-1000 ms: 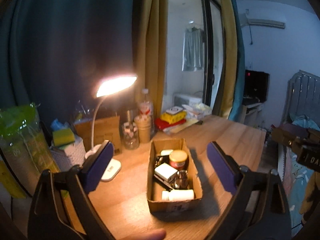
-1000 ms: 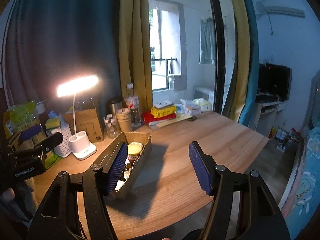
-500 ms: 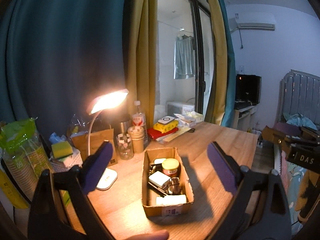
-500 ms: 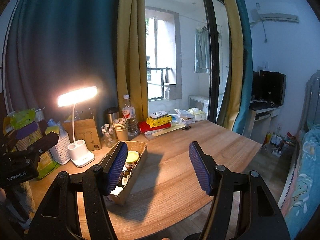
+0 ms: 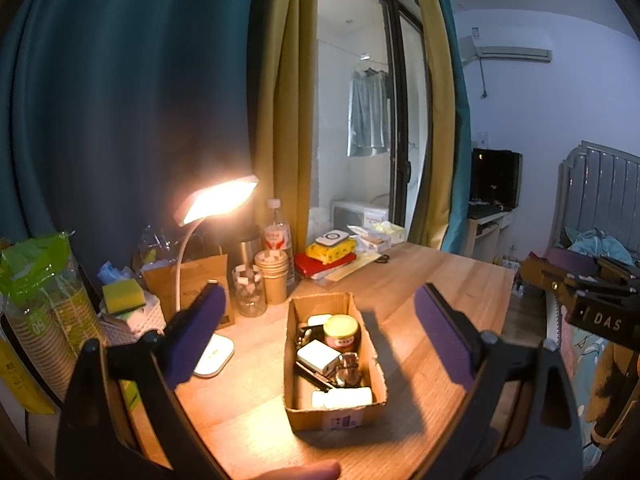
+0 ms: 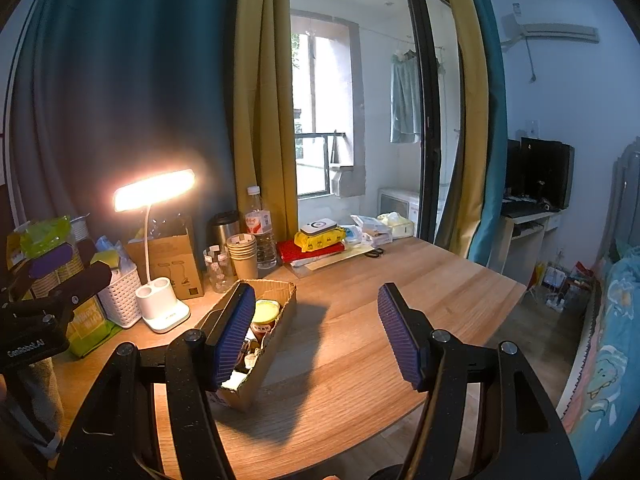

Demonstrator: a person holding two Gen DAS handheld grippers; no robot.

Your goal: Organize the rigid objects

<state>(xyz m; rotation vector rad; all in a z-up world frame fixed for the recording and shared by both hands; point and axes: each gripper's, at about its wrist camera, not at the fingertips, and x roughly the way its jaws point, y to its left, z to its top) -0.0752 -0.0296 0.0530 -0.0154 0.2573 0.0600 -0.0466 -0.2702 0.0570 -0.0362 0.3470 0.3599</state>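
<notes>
An open cardboard box [image 5: 298, 416] stands on the wooden desk [image 5: 432, 280]. In it lie a jar with a yellow lid [image 5: 340, 330], a white adapter [image 5: 317, 356], a white bottle on its side [image 5: 342, 397] and small dark and metal items. My left gripper [image 5: 318, 334] is open and empty, held above and in front of the box. My right gripper [image 6: 316, 334] is open and empty, to the right of the box [image 6: 276, 332]; its left finger [image 6: 234, 334] hides part of the box. The jar [image 6: 266, 314] shows there too.
A lit desk lamp [image 5: 216, 204] stands left of the box. Along the back are a brown paper bag [image 5: 188, 280], a glass jar [image 5: 250, 294], stacked paper cups [image 5: 274, 272], a water bottle [image 5: 278, 240], red and yellow packs [image 5: 328, 254] and a white basket [image 6: 120, 296]. The desk's right edge drops to the floor.
Both grippers have risen and pulled back, so the box looks smaller and lower in both views. Both stay open and empty.
</notes>
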